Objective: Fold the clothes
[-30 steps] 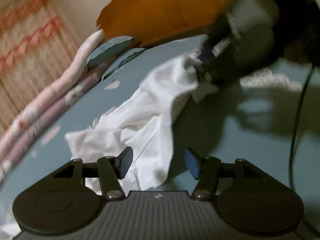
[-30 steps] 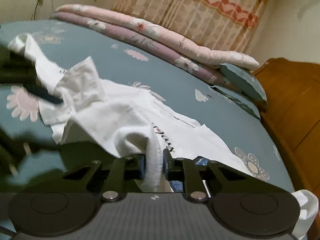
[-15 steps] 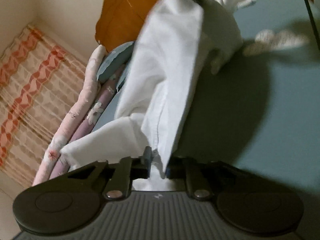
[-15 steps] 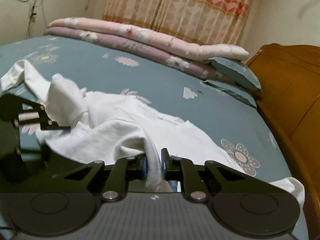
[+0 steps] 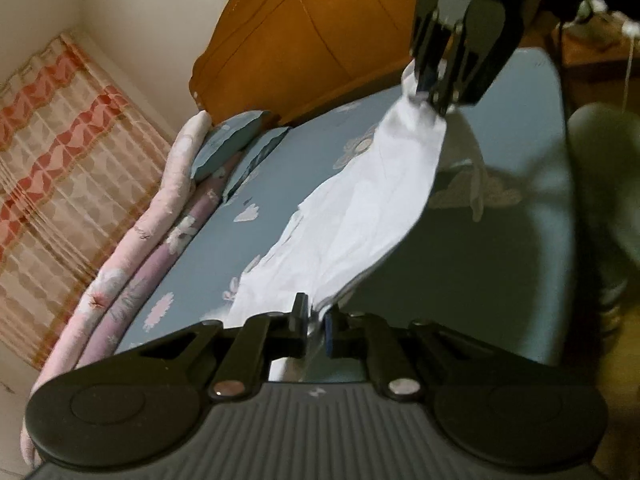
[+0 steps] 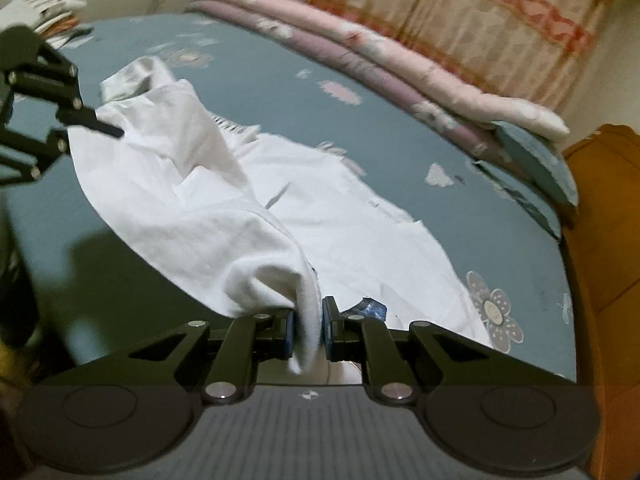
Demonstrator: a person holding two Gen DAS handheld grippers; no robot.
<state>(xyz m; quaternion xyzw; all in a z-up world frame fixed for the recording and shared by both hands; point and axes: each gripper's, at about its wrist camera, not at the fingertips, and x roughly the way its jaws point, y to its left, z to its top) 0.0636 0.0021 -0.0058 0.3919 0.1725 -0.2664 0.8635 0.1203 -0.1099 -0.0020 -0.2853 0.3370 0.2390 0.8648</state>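
White garment [image 5: 360, 216] hangs stretched between our two grippers above the blue floral bedsheet [image 5: 500, 280], mid-frame. Our left gripper [image 5: 316, 326] and right gripper [image 6: 307, 328] are each clamped narrow on an edge. We should keep both pinches firm and the span taut, lowering it evenly to lie flat.

A blue floral bedsheet [image 6: 400, 128], folded pink and purple quilts [image 6: 360, 52], a wooden headboard [image 5: 320, 32] and a patterned curtain [image 5: 60, 140] are shown.

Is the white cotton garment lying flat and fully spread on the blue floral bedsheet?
No, the white cotton garment hangs bunched between both grippers, lifted above the blue floral bedsheet.
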